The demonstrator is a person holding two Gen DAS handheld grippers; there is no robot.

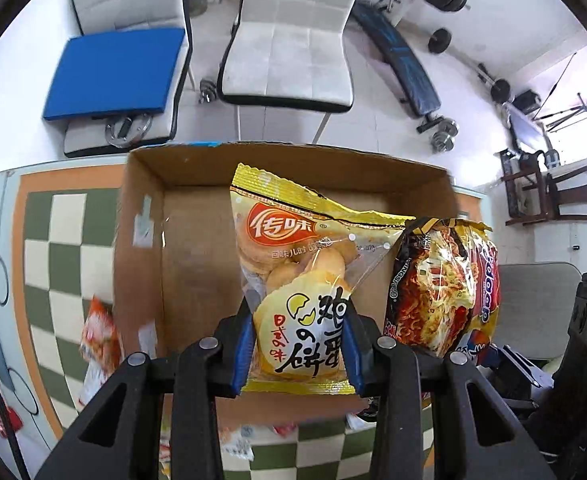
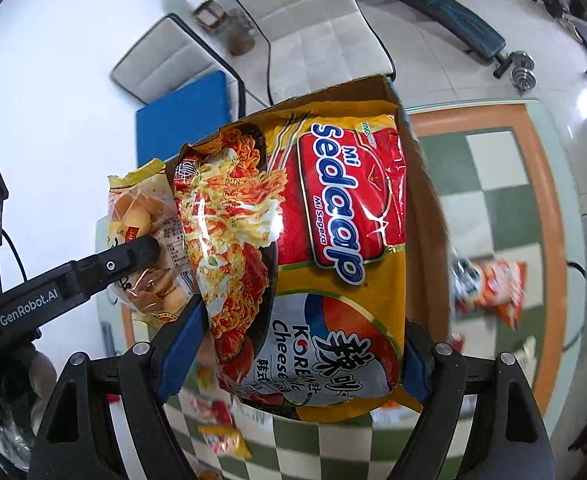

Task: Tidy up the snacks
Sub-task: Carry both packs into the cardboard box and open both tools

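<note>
Blue-padded fingers [image 1: 245,354] of the left gripper [image 1: 299,354] clamp the lower part of a yellow egg-biscuit bag [image 1: 293,276], which sticks up between them over the open cardboard box [image 1: 141,240]. Just to its right, the right gripper [image 2: 289,356] pinches a Mi Sedaap noodle packet [image 2: 313,248] across its bottom edge, the packet standing upright between the pads in front of the same box. Both packs hang side by side, close together. An orange snack bag [image 2: 493,284] lies on the green checkered table [image 2: 493,216] beside the box.
</note>
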